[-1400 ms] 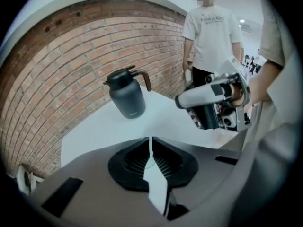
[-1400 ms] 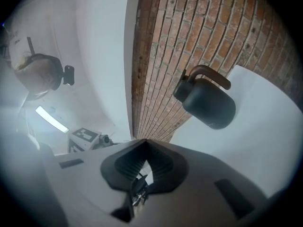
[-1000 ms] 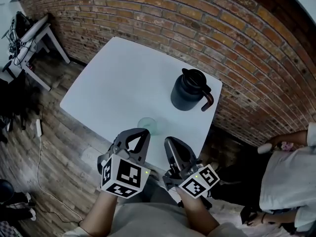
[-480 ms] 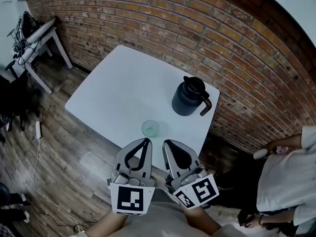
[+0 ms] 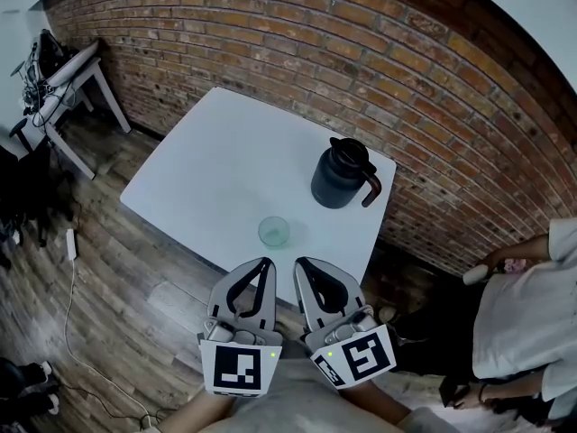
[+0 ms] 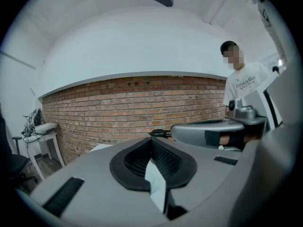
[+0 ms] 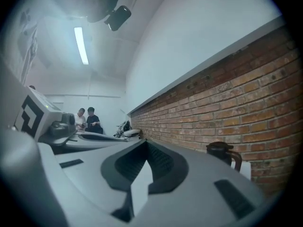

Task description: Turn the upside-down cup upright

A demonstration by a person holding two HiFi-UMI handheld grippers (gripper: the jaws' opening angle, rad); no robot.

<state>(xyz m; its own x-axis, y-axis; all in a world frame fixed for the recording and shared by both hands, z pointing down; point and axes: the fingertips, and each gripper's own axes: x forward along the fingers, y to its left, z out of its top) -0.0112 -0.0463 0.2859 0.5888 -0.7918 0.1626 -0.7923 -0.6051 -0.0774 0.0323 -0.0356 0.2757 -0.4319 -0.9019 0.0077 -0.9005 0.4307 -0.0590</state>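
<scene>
Brick wall (image 5: 270,34) at the back, white counter (image 5: 207,152) in front of it. Compared with a second ago, both claws have pulled back toward the person. Back then the left claw (image 5: 262,267) overlapped the greenish cup (image 5: 274,232). Now there's a clear gap and the cup stands alone near the counter's near edge, well apart from the dark jug (image 5: 343,174). The left claw and right claw (image 5: 306,267) are both fully closed with nothing in them. Looks like either finished or not started: from above the cup is just a see-through ring, so can't tell which end is up. Neither gripper view shows it, and the onlooker (image 5: 532,323) at the right is cut off
</scene>
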